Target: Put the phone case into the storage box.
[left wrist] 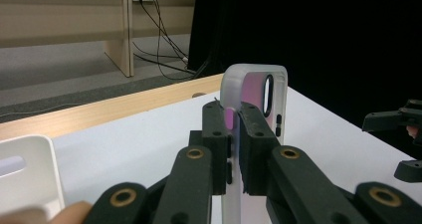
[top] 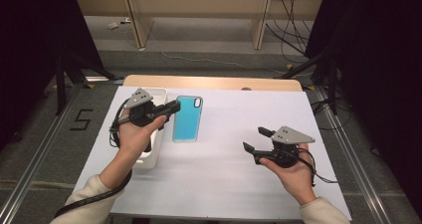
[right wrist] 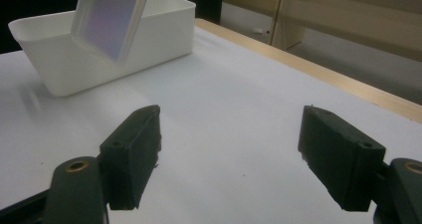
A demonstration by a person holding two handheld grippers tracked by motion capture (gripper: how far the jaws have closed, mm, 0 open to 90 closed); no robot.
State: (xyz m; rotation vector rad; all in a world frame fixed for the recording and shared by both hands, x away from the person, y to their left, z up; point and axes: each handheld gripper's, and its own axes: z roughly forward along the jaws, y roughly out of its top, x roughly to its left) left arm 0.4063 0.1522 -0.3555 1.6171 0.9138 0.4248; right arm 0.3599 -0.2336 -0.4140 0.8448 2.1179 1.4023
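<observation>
White tabletop point(top: 224, 159) carried a white bin point(top: 158, 97) at its left. My left tool point(left wrist: 233, 134) was clenched on the edge of a clear phone case point(top: 187, 118), holding it above the tabletop just right of the bin. My right tool point(top: 259, 139) hung released, nothing between its pads, well apart to the right.

My left gripper point(top: 171, 107) is black with a grey top plate, and the phone case point(top: 187, 118) in it looks bright turquoise from above, with a frosted clear rim; along my jaws it shimmers pink and violet. Left of the case is a white bin point(top: 158, 95). My right gripper point(top: 255, 140), also black, hovers over the white table point(top: 239, 174), whose far edge is pale wood.
</observation>
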